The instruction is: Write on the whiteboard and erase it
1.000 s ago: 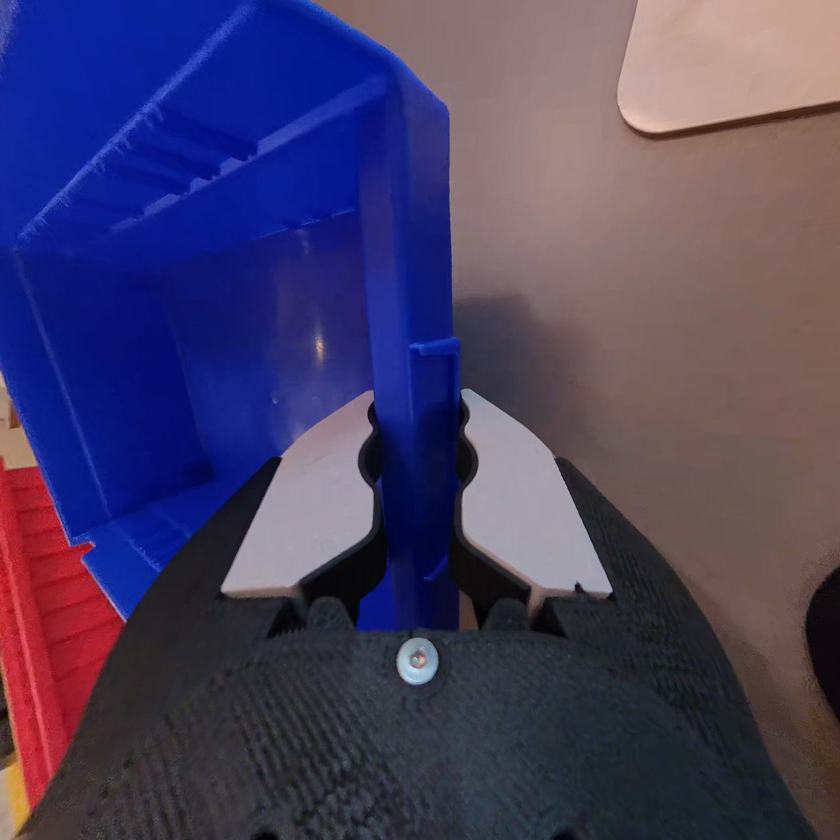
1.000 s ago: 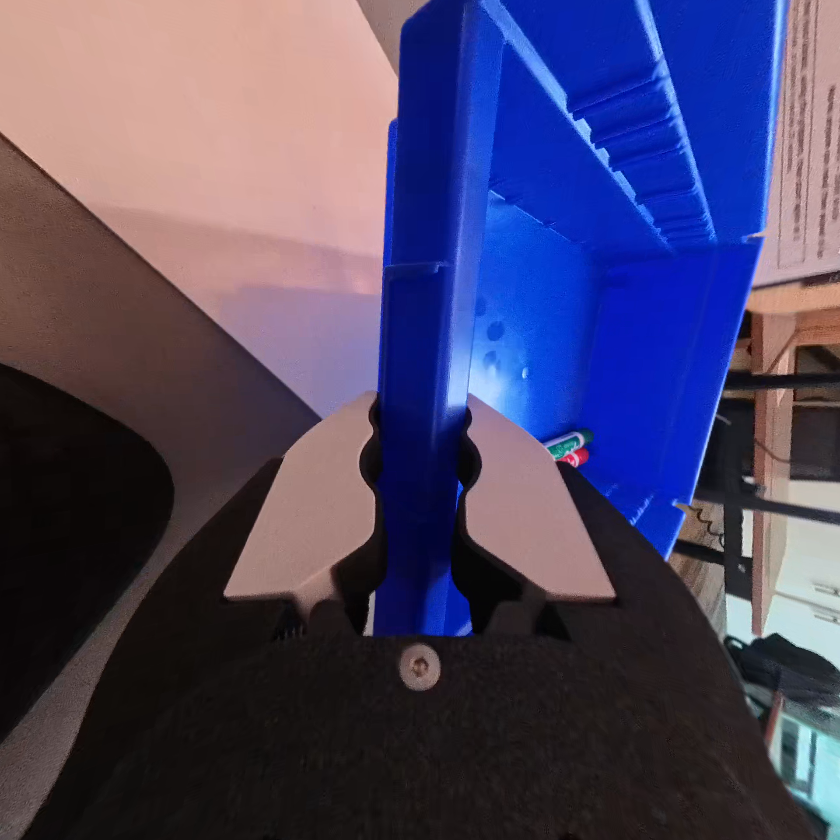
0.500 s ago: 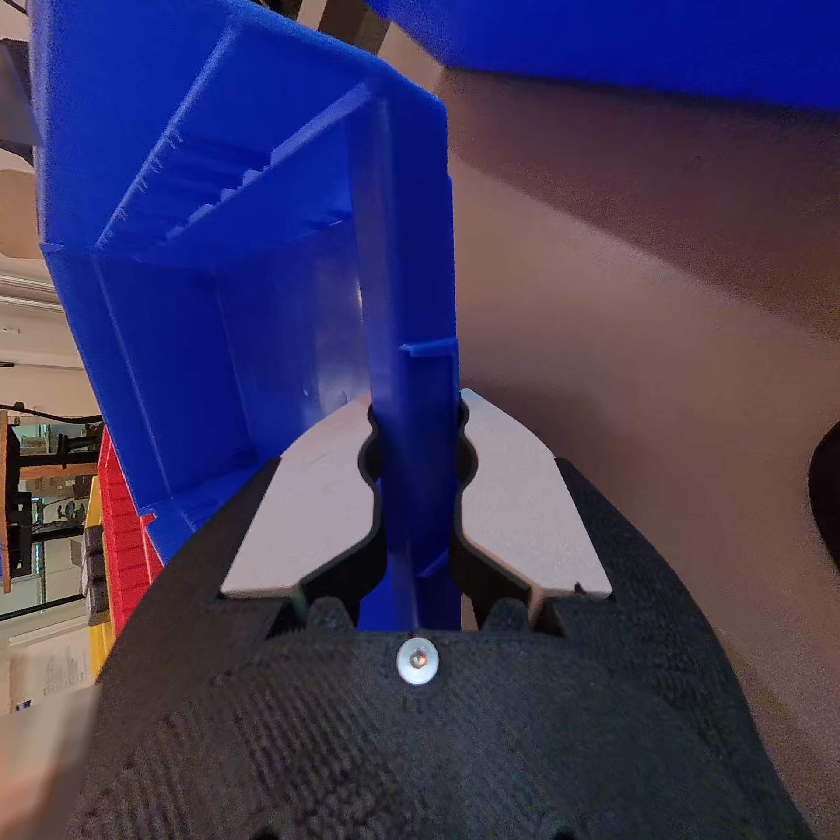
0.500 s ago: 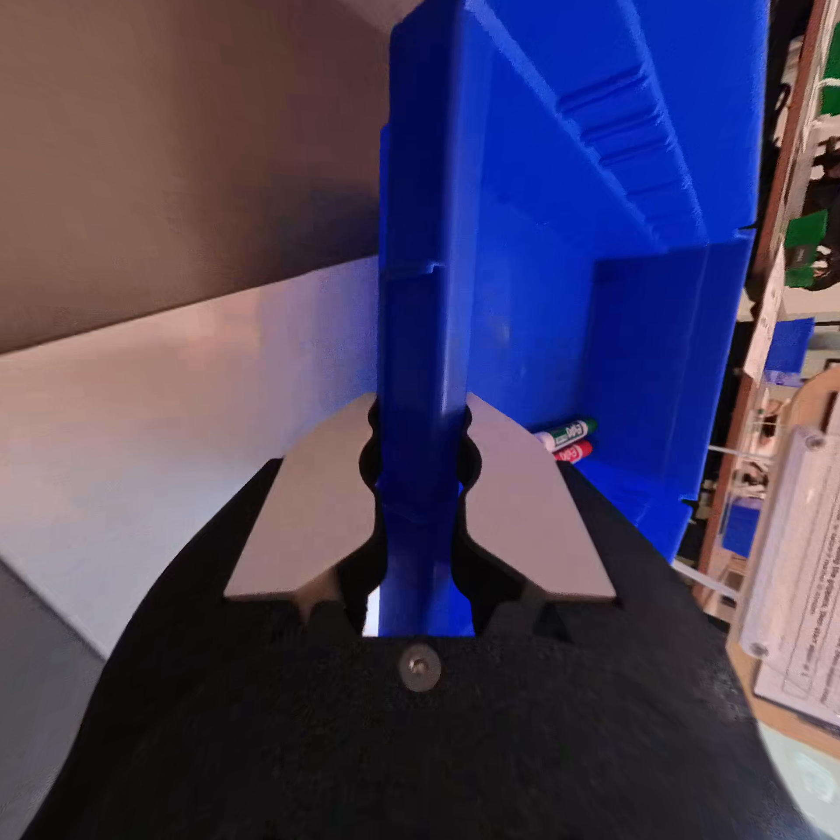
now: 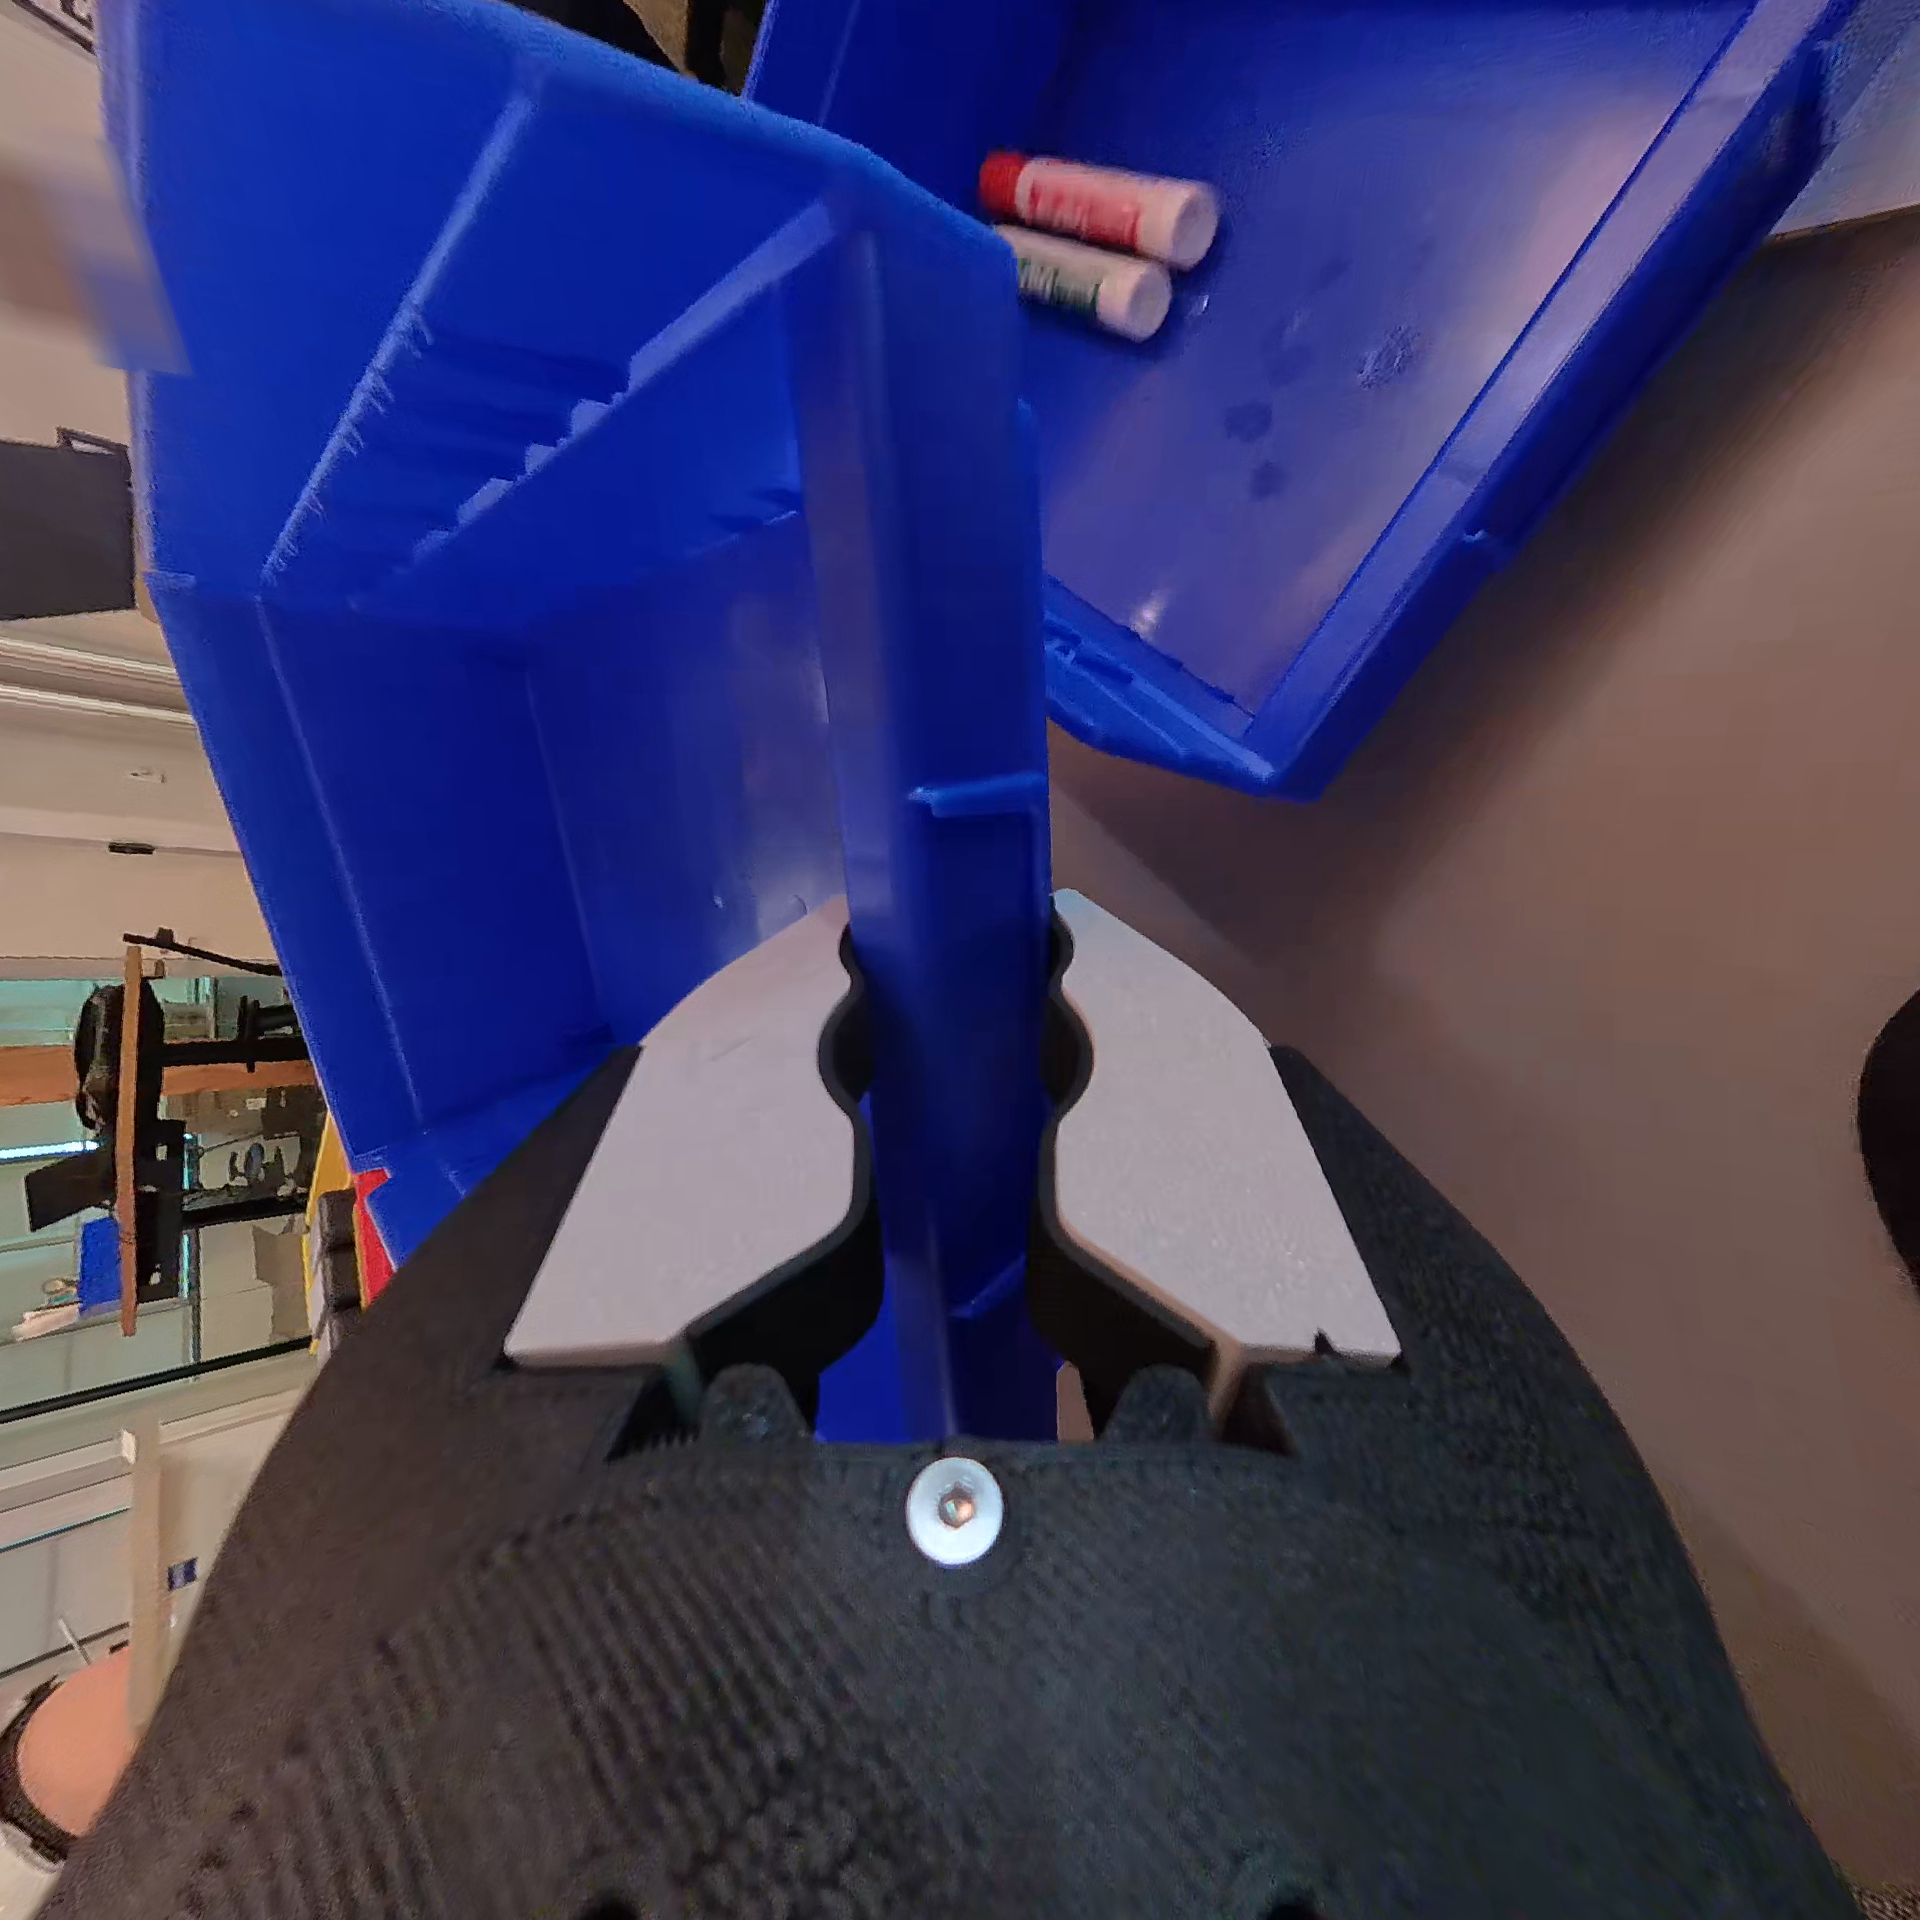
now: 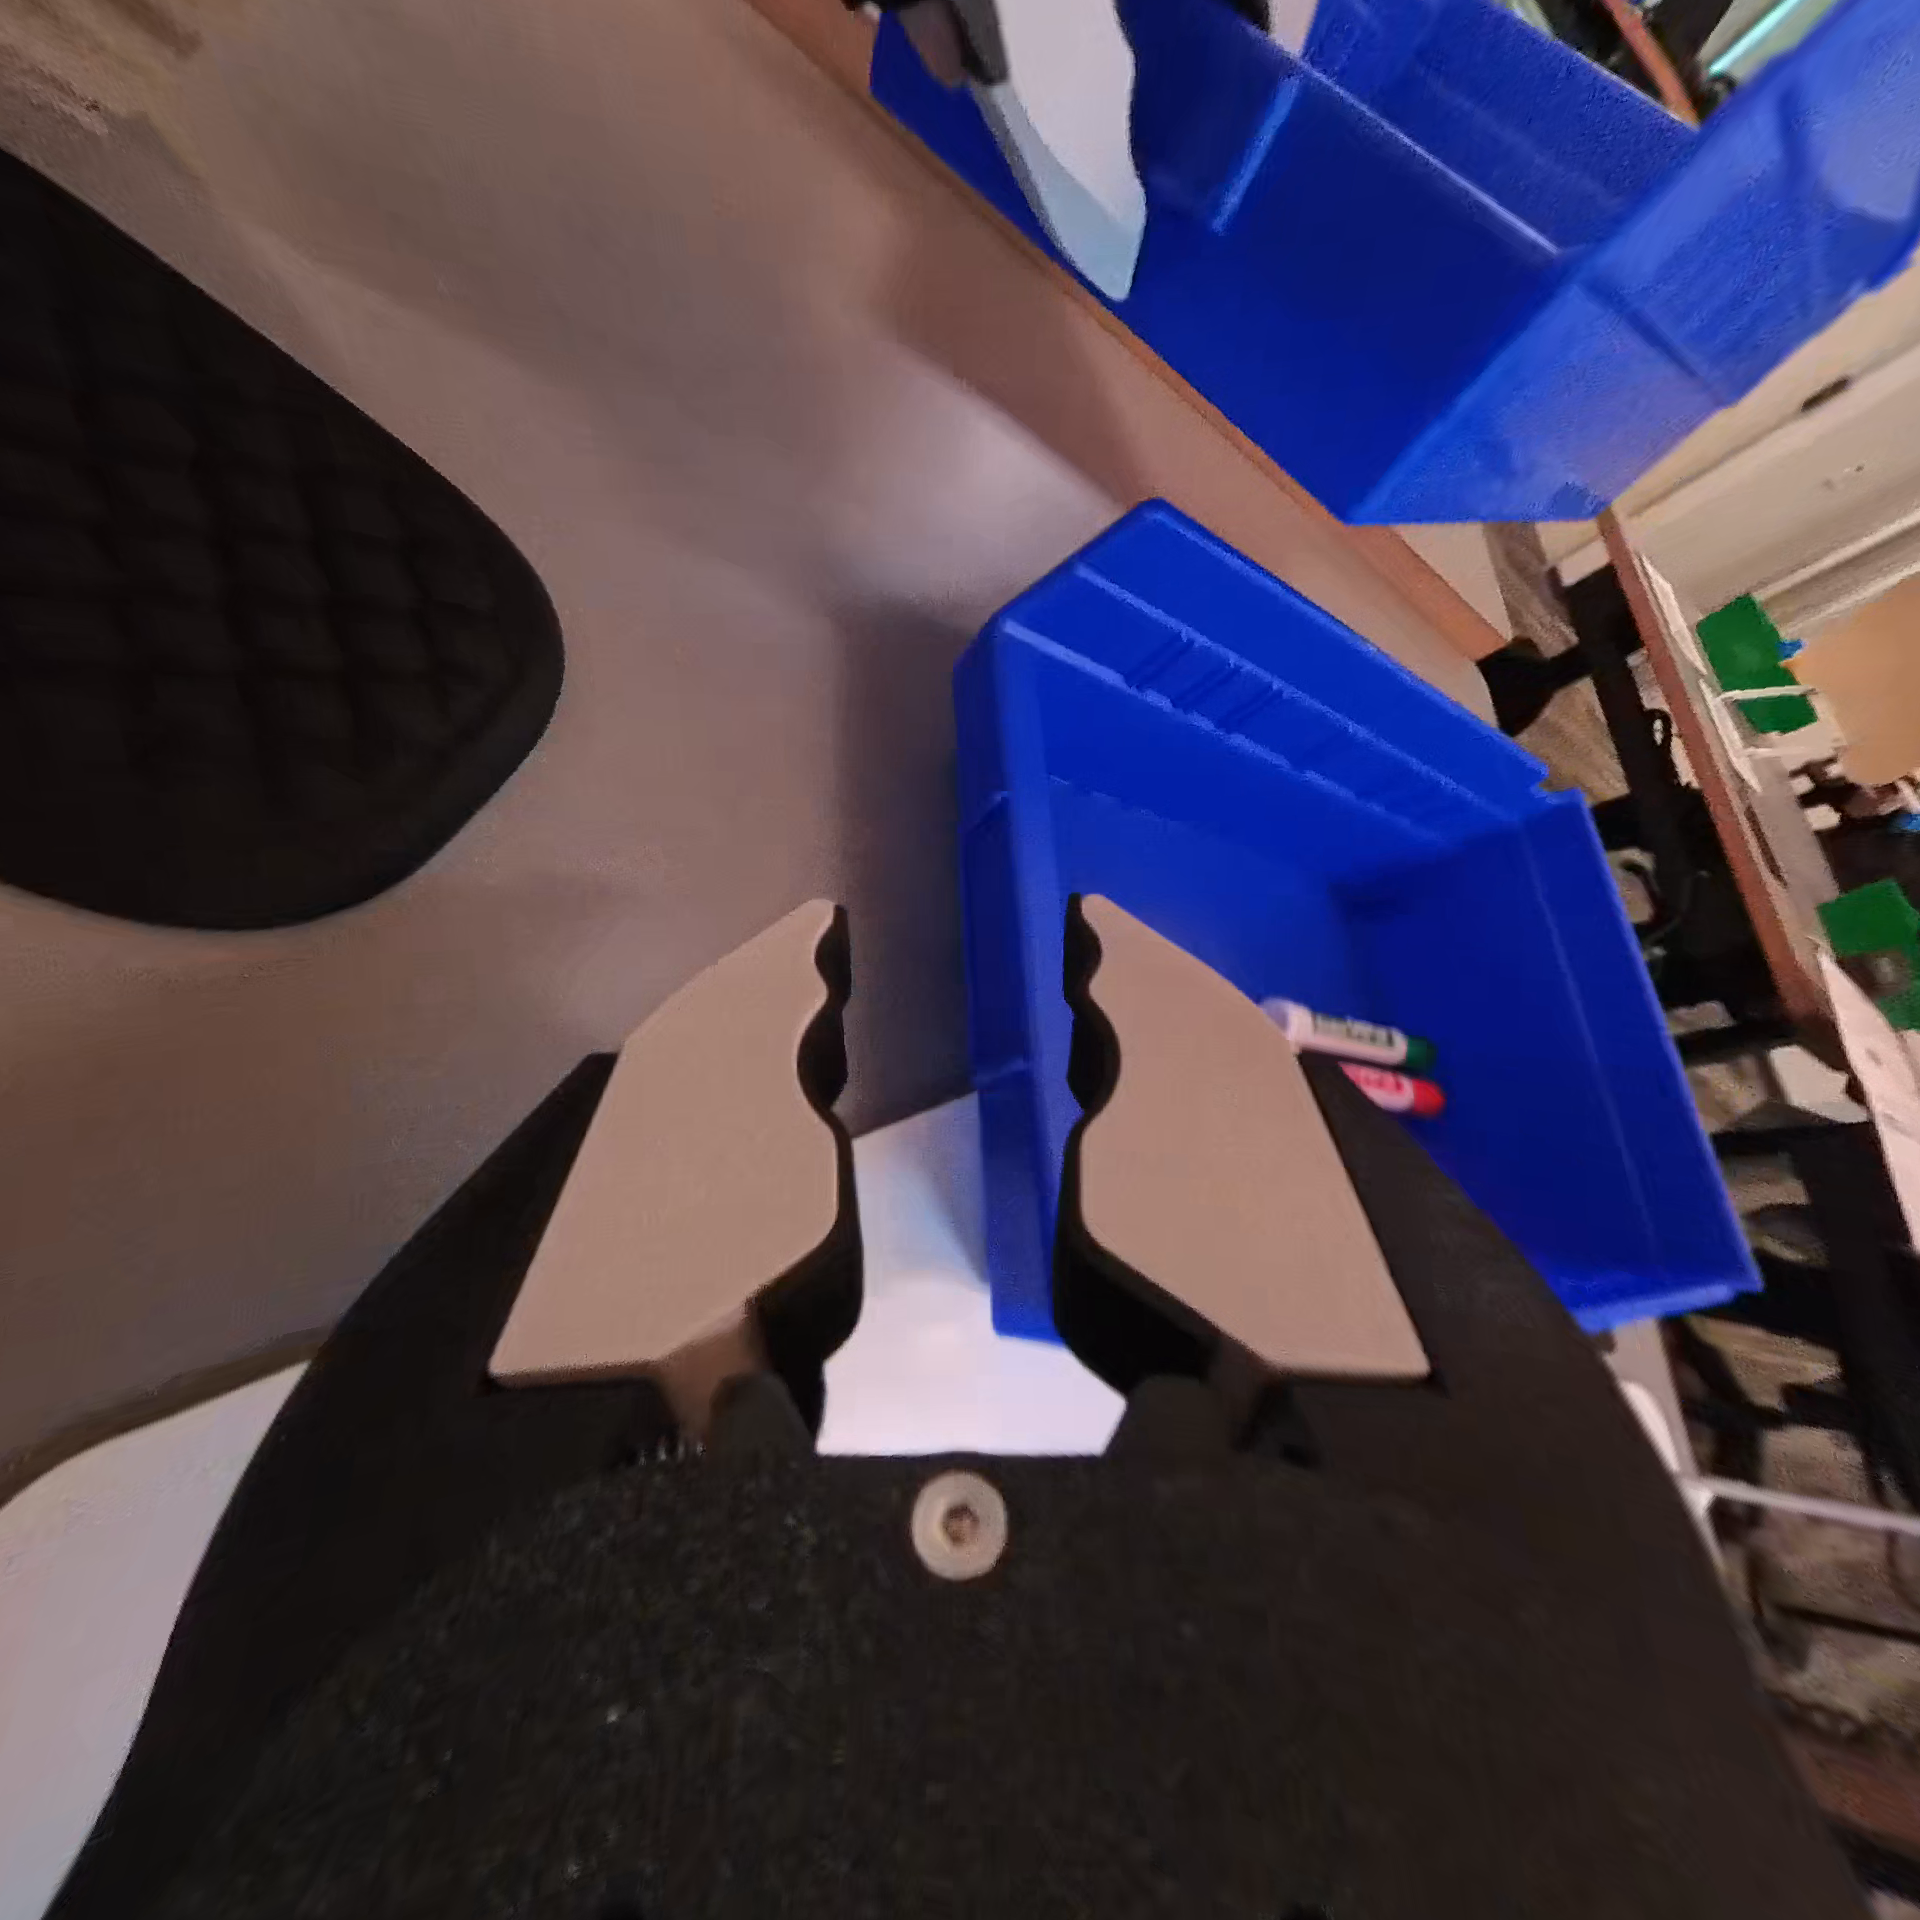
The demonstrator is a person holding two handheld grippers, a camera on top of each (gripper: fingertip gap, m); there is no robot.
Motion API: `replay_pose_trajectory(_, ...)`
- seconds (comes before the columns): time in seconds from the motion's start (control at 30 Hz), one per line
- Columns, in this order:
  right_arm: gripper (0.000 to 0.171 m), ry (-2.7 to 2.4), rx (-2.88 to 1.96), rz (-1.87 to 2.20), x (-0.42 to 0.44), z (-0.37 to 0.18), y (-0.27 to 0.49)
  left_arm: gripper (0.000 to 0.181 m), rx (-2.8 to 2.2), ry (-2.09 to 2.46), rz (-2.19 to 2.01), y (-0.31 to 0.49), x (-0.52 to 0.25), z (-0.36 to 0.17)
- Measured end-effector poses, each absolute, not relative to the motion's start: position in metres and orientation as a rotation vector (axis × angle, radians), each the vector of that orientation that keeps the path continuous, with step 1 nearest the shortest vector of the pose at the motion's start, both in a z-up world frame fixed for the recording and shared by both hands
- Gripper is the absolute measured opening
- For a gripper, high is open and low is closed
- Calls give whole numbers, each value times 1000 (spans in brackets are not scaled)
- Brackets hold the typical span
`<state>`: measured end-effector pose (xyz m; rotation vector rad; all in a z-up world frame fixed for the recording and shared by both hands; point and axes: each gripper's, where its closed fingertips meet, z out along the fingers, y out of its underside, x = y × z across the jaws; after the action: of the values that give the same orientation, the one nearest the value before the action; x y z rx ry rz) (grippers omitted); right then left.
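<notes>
Grey fingers of the left gripper point(image 5: 951, 925) pinch the upright side wall of an empty blue plastic storage bin point(image 5: 520, 644), held tilted in front of its camera. Beyond that wall, up and to the right in the left wrist view, a second blue plastic bin point(image 5: 1351, 499) lies on the brown-grey tabletop point(image 5: 1558, 987). Inside it, side by side and touching, are a white marker with a red cap point(image 5: 1096, 213) and a white marker with a green band point(image 5: 1091, 286).

Further right, the right gripper point(image 6: 956, 914) hovers with its grey fingers spread apart, gripping nothing. Between and below them shows a corner of the white whiteboard point(image 6: 935, 1330), lying flat on the table. The marker bin rests with its near corner on the board, its left wall seen through the gap, just beside the right finger, though I cannot tell if they touch. Off to the left lies a black rounded mat point(image 6: 208, 623). More blue bins point(image 6: 1403, 312) sit along the table's far edge.
</notes>
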<state>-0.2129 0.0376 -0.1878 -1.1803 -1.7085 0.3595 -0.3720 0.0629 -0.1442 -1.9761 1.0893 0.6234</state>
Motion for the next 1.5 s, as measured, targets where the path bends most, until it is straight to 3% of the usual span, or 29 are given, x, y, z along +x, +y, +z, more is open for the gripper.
replay_pose_trajectory(0.2,50,-1460,-1437,534,-111,-175,41,30,-1862,1257,576,48,-310,-131)
replay_pose_trajectory(0.6,52,-899,-1723,352,103,-176,13,30,-1479,1717,229,2,-65,-121)
replay_pose_trajectory(0.97,48,-660,-1673,255,194,-144,-49,32,-1314,1965,127,6,79,-224)
replay_pose_trajectory(1.07,51,-757,-1691,236,180,-145,-55,61,-1321,1898,-81,-4,80,-215)
replay_pose_trajectory(1.2,54,-964,-1732,229,140,-159,-57,65,-1407,1730,-375,-16,44,-182)
replay_pose_trajectory(1.4,64,-1302,-1943,81,69,-212,-23,68,-1722,1555,-57,53,-94,-184)
replay_pose_trajectory(1.5,71,-1401,-2037,-152,66,-238,6,73,-2006,1555,140,81,-184,-211)
